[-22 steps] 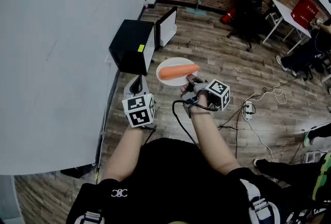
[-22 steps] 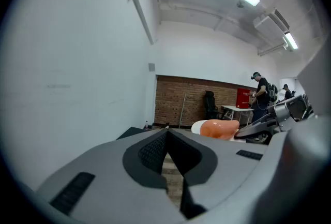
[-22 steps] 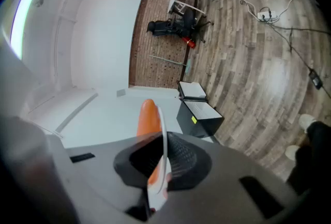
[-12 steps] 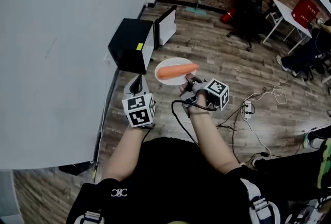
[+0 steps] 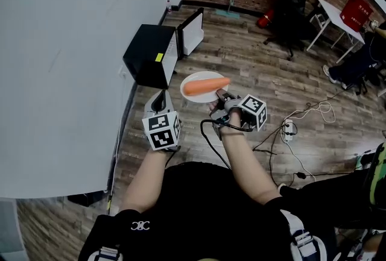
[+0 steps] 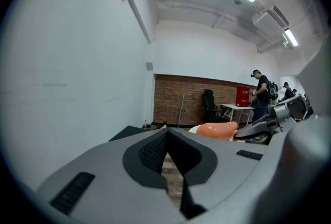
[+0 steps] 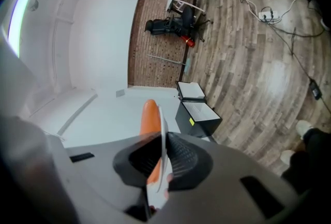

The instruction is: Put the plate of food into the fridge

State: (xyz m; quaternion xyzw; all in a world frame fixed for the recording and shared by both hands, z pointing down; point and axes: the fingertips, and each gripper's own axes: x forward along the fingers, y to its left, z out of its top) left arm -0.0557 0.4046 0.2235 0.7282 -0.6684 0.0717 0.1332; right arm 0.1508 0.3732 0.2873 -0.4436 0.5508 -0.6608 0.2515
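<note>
Head view: your right gripper [image 5: 218,96] is clamped on the plate [image 5: 198,76] rim, centre frame.
Plate: carries a carrot [image 5: 205,85], lower right of the black fridge [image 5: 148,55].
Left gripper [image 5: 158,99]: your jaws together, lower left of plate.

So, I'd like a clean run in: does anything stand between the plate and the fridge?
Nothing visible. The plate, clamped in the right gripper, hangs over the wood floor just short of the fridge, whose door stands open.
</note>
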